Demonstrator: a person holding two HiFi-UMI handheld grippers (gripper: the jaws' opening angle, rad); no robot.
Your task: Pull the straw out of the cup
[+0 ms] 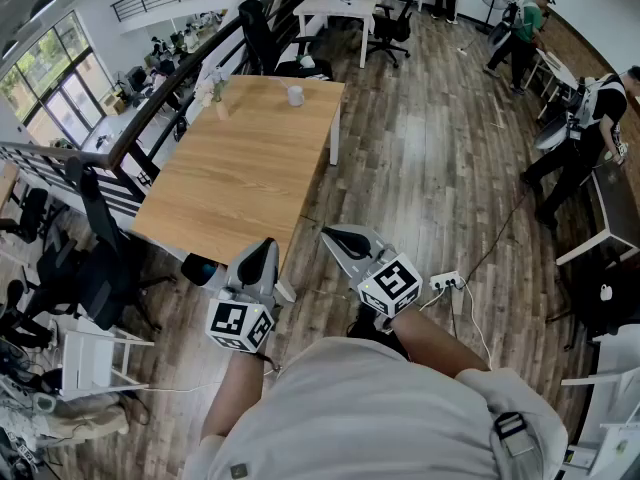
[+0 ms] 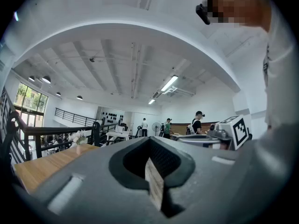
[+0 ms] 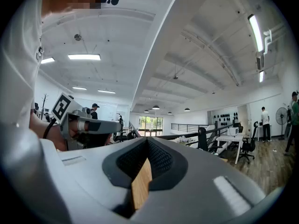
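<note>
A small white cup [image 1: 295, 95] stands at the far end of a long wooden table [image 1: 240, 168]; it is too small to tell a straw in it. I stand off the table's near end. My left gripper [image 1: 264, 249] and right gripper [image 1: 329, 235] are held level close to my body, both pointing at the table and well short of the cup. In the left gripper view the left gripper [image 2: 150, 146] is shut with nothing between its jaws. The right gripper [image 3: 147, 144] is likewise shut and empty in the right gripper view.
A vase of flowers [image 1: 216, 92] stands at the table's far left corner. A black railing [image 1: 170, 88] runs along the left side. Office chairs [image 1: 100, 268] sit at the left, a power strip [image 1: 445, 282] with cables lies on the floor, and people [image 1: 580, 138] stand at the right.
</note>
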